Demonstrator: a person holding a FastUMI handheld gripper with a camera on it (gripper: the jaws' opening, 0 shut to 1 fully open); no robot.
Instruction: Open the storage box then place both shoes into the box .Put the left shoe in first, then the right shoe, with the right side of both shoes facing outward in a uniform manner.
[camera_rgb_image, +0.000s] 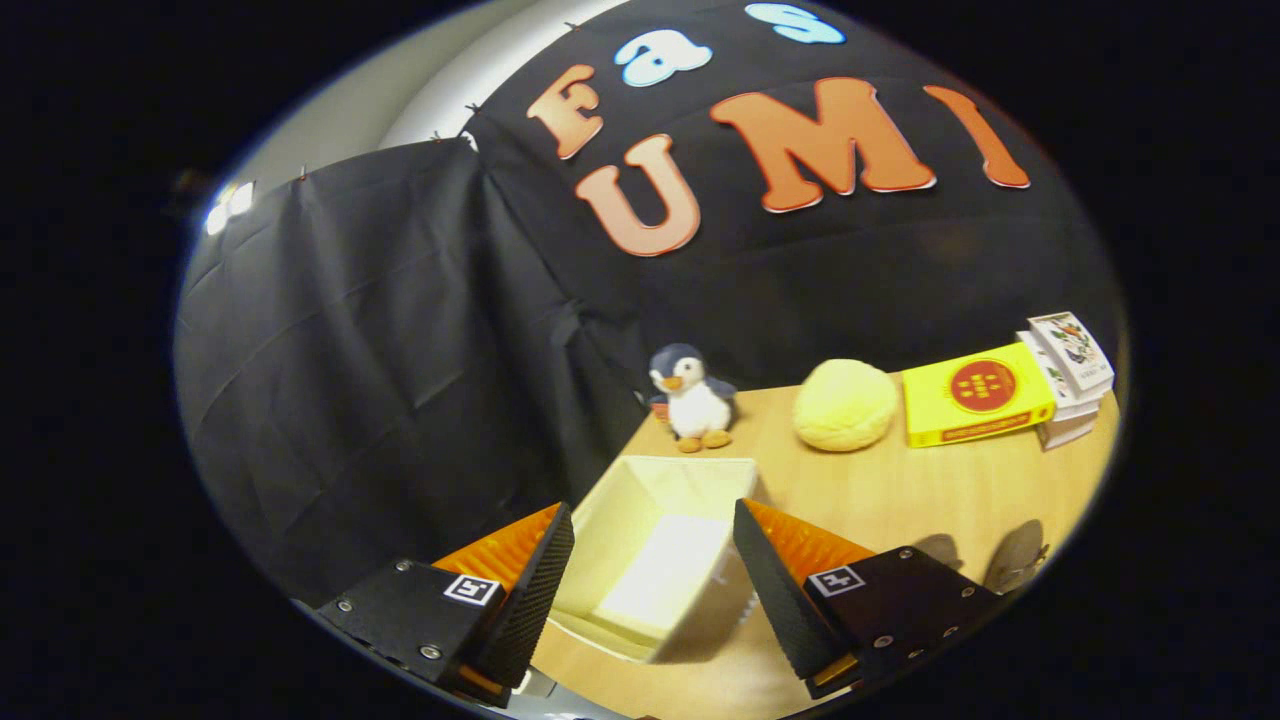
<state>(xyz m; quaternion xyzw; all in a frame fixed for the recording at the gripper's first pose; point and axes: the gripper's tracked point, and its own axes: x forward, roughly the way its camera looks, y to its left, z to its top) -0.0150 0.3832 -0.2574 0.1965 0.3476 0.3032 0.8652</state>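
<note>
While gripper (652, 525) gapes wide w/ ribbed fingers (545, 560), smooth rectangular box (680, 480) sits between.

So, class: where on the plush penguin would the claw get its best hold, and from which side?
Grip the penguin across its round body, coming straight in over the open storage box. It stands upright facing the claw, its flanks clear of the yellow ball. The claw's fingers are open, straddling the box.

Table (950, 490): light wood.
On it — open storage box (655, 560), penguin plush (693, 400), yellow plush ball (845, 403), yellow box (975, 393), stacked books (1072, 375).
</note>
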